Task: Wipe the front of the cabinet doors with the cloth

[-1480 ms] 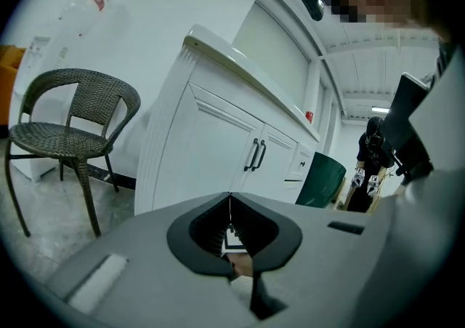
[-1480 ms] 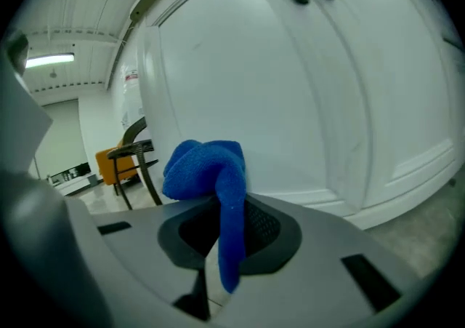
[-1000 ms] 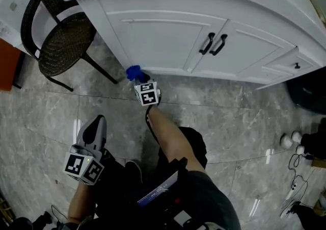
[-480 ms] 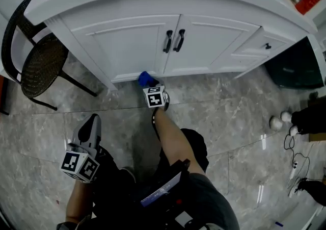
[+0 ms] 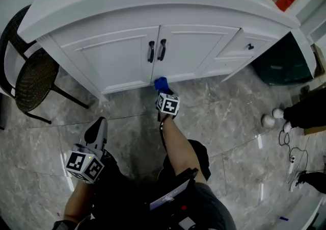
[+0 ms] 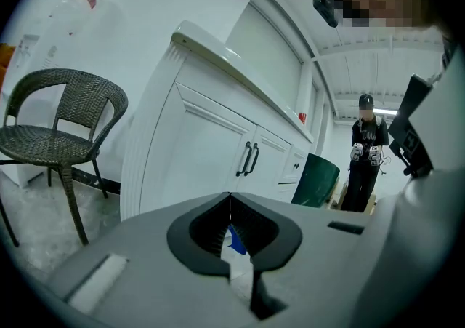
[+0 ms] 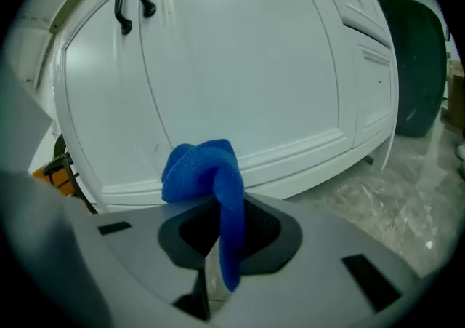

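Note:
The white cabinet doors (image 5: 127, 58) carry two black handles (image 5: 156, 50) at the middle seam. My right gripper (image 5: 162, 90) is shut on a blue cloth (image 5: 161, 83), bunched against the bottom rail just right of the seam. In the right gripper view the cloth (image 7: 207, 170) bulges above the jaws and hangs between them, close to the lower rail of the doors (image 7: 240, 65). My left gripper (image 5: 97, 129) hangs low at the left, away from the cabinet, shut on nothing. In the left gripper view its tips (image 6: 230, 199) meet.
A dark wicker chair (image 5: 30, 78) stands left of the cabinet. A dark green bin (image 5: 280, 63) sits at its right end beside a drawer stack (image 5: 244, 48). A person (image 6: 367, 152) stands further right, and cables (image 5: 293, 157) lie on the marble floor.
My right gripper has carried the cloth to the right along the bottom rail, from the left door's lower corner to just past the middle seam. The left gripper has stayed low.

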Demonstrator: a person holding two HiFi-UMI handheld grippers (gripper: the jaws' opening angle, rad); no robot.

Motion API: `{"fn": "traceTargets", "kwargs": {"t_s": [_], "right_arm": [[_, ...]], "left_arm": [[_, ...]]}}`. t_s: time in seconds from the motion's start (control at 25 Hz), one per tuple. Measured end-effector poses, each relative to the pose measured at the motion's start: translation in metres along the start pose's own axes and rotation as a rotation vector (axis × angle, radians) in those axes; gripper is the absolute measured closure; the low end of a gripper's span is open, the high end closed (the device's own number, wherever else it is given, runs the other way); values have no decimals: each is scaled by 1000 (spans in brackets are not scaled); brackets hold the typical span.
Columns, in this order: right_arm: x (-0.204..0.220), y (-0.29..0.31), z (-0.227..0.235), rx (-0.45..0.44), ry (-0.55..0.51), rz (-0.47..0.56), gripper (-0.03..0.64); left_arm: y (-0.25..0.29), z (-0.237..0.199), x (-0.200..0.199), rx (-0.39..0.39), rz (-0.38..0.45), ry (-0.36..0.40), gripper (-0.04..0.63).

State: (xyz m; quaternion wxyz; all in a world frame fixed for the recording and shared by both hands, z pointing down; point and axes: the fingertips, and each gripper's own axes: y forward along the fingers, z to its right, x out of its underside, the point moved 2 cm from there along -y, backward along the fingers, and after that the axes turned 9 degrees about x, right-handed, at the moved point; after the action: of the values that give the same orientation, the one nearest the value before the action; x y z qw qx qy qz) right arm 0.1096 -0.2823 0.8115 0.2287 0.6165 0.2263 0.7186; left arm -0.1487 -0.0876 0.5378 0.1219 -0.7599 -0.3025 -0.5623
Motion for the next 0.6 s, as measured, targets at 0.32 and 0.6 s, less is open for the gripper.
{"fn": "traceTargets", "kwargs": {"t_s": [0.32, 0.6], "right_arm": [[-22, -28, -36, -99, -44, 18, 568], [-82, -107, -138, -441, 18, 172, 568]], "left_arm": [[9, -12, -4, 12, 24, -11, 592], [-2, -23, -20, -33, 72, 7, 592]]}}
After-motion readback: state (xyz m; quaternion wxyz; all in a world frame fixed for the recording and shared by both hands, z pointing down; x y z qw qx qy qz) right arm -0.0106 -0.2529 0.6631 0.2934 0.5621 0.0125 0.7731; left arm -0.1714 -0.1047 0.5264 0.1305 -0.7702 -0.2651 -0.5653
